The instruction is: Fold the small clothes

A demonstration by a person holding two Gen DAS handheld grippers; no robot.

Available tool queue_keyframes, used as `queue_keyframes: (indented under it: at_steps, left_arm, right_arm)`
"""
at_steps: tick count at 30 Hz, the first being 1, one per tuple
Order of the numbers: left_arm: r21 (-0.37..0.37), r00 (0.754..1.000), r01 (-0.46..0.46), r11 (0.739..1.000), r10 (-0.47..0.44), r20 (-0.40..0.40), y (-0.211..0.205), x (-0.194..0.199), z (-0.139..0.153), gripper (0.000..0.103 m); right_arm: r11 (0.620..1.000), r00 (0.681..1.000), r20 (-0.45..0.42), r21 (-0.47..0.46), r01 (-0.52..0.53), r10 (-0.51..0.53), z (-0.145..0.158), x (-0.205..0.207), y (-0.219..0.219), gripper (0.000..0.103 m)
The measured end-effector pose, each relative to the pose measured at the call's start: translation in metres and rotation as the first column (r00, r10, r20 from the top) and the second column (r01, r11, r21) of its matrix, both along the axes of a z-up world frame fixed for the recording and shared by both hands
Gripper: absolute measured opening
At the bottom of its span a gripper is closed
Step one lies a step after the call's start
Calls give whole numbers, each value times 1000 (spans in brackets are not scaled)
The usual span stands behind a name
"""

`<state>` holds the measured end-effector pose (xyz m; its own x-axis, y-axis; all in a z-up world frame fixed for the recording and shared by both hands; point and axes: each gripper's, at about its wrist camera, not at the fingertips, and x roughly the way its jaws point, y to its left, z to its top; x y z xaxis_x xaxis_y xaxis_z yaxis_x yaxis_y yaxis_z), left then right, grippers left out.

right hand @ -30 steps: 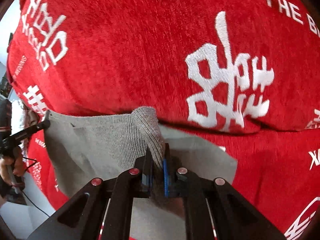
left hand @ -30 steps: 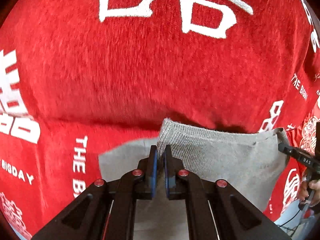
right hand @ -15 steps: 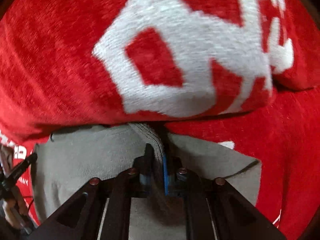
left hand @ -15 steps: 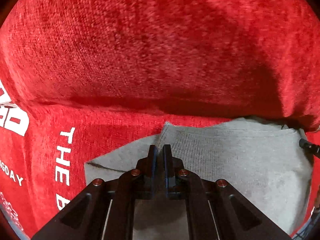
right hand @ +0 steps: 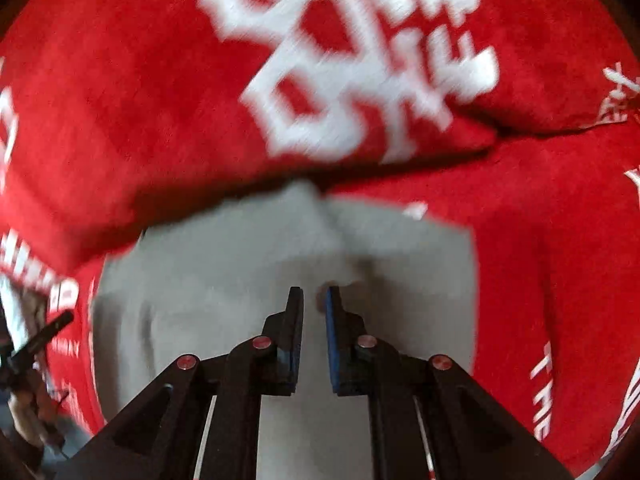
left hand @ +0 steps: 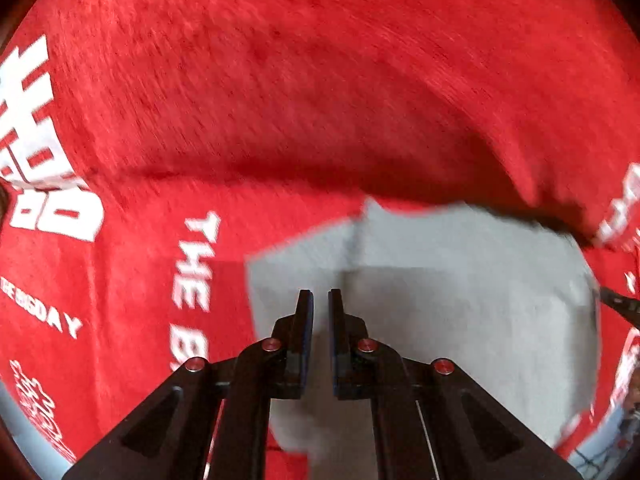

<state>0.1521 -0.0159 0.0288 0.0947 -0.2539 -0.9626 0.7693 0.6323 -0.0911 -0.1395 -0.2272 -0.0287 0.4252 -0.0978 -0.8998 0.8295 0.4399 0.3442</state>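
red printed cloth (left hand: pixel 320 92), raised fold

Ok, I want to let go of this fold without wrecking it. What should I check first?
1. Left gripper jaws nearly shut over the grey garment: ok.
2. Left gripper actually pinching fabric: cannot tell, the picture is blurred.
3. Right gripper pinching the garment: ok, a bump of fabric sits at its tips.
4. Folded layer lying on the lower layer: ok, its edge runs across the garment.
5. Corners lined up: cannot tell, the far edge is hidden behind a bulge of the red cloth.
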Motion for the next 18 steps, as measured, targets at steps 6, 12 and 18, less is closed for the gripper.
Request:
queue_keyframes:
  at_steps: [6, 12, 18]
  left_arm:
    - [94, 996, 1, 996, 8, -92, 16, -34, -41, 8]
    - [126, 999, -8, 992, 14, -49, 56, -23, -50, 8]
    - [205, 995, -58, 977, 75, -72, 91, -12, -47, 8]
  right_arm:
    - [997, 999, -16, 61, 52, -51, -36, -17, 10, 8]
    - [995, 995, -64, 58, 80, -76, -21, -42, 6, 8]
    - [967, 981, -35, 165, 193, -190, -21, -91, 21, 18]
